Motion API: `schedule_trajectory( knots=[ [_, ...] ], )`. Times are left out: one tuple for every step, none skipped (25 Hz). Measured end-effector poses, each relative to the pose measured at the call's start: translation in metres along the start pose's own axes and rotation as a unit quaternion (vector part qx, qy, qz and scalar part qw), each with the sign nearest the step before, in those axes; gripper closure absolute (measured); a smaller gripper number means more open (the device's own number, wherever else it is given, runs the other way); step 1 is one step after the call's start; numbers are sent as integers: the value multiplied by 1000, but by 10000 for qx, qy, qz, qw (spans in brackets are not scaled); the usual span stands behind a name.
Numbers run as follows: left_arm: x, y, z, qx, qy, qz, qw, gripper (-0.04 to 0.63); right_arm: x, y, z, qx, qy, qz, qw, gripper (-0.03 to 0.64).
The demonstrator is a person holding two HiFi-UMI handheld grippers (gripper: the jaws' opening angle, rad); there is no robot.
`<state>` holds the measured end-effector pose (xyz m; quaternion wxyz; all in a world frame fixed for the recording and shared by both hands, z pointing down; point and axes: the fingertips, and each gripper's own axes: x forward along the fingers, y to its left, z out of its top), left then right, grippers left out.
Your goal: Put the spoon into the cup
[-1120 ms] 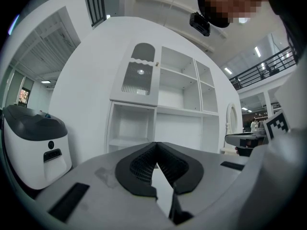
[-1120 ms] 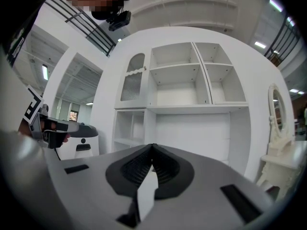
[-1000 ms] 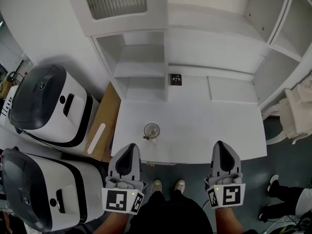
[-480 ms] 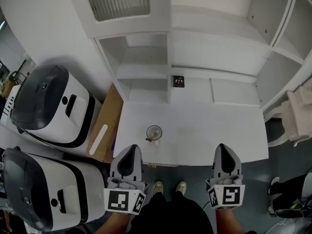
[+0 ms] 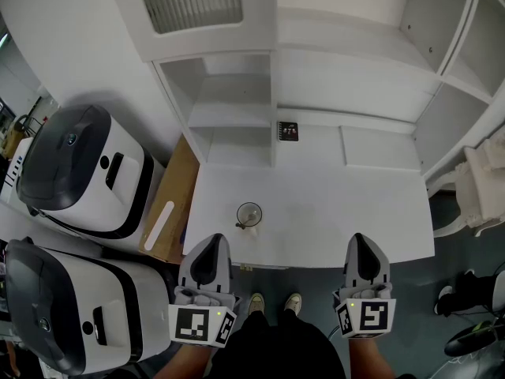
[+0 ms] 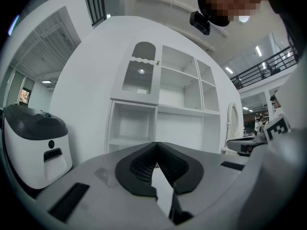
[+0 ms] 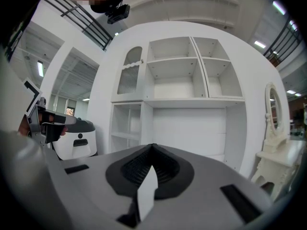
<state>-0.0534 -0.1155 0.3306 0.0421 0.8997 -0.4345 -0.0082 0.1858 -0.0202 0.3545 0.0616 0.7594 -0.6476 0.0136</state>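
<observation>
- Black ribbed pads (image 6: 140, 167) of the left gripper (image 6: 156, 146) were pressed together at their tips, with nothing between them.
- The right gripper (image 7: 152, 147) was clenched the same way, also empty.
- Both were held level, side by side and well apart, just short of the front edge of the white table (image 5: 339, 204).
- The glass cup (image 5: 248, 213) stood upright on that table, near its front edge and nearer the left gripper than the right.
- A small brownish bit (image 5: 242, 225) touched the cup's near side. It may have been the spoon, but it was too small to tell, or to say whether it lay in the cup or beside it.
- Farther back stood a white shelf unit (image 5: 237, 109), with a small dark card (image 5: 288, 131) at its foot.
- Off the table's left side were a brown board (image 5: 175, 192) and two white-and-black machines (image 5: 71, 168).
- Risks, as I judged them:
  - The jaws were shut, so a reach made without first opening them would shove the spoon or the cup rather than take it.
  - The cup looked light and stood close to the edge. A knock from a gripper's bulky nose could tip it or send it to the floor.
  - A thin spoon lying flat would be hard to pinch and could slip out or skid.
  - A spoon dropped in at a slant could topple the cup.
</observation>
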Motion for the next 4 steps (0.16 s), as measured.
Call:
schedule_trajectory(
  knots=[
    [0,0,0,0,-4,-3,10000,589,0,0,0,3,-4,4,10000,555],
    [-1,-1,0,-1,-6,-7,10000,589,-1,1,0,6,-8,6,10000,555],
    [-1,-1,0,-2,-7,-11,10000,589,-1,1,0,6,-12,7,10000,555],
    [-2,-2,0,-3,-7,-15,10000,589,-1,2,1,6,-16,8,10000,555]
  ],
)
